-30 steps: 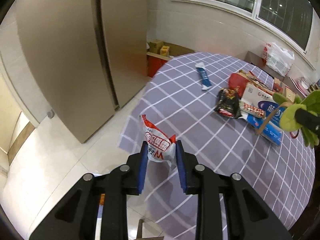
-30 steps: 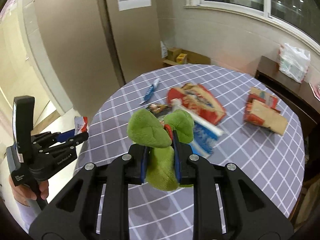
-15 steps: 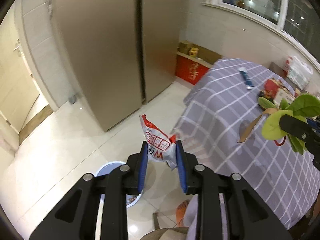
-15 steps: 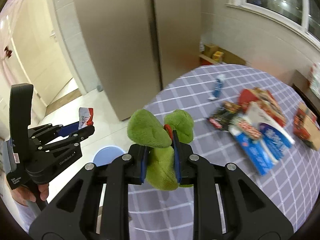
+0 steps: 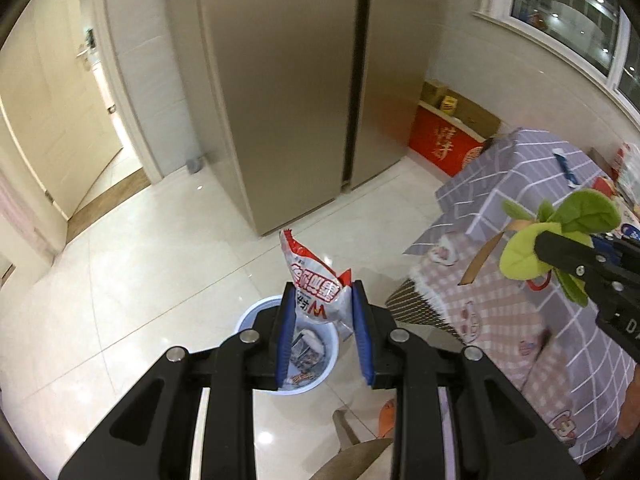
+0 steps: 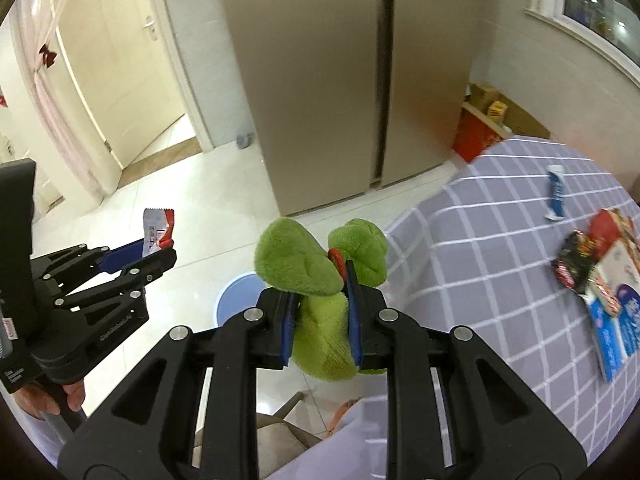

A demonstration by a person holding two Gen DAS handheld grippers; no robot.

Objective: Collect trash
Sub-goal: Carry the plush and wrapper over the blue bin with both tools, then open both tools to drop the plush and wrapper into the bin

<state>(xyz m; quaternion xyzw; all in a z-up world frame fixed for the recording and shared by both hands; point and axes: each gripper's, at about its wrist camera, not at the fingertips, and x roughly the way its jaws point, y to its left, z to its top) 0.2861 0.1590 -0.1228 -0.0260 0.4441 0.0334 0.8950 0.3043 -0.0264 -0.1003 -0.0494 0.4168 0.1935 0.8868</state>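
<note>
L tool is clamped narrow on a red & white snack wrapper, which sticks up from between the blue pads. Directly beyond and below the tips sits a pale blue trash bin on the white tiled floor; some wrappers already lie inside it, seen between the pads. In the R wrist view the same L tool shows far left w/ the wrapper poking out at its tip, and a hand grips its handle at the lower left edge.

R tool is squeezed narrow on a green plush toy; plush bulges up above the pads, w/ a small red bit at the right pad. The bin's rim shows just left of the plush, beyond the tool. In the L wrist view the R tool comes in from the right edge w/ the plush at its tip.

To the right of both tools is the bench w/ a grey-lilac checked cloth. On it, well apart from the R tool: a blue & white tube-like packet, a dark snack bag, and a blue & white pack near the right edge. Ahead stands a tall beige fridge; a red box sits on the floor right of it.
</note>
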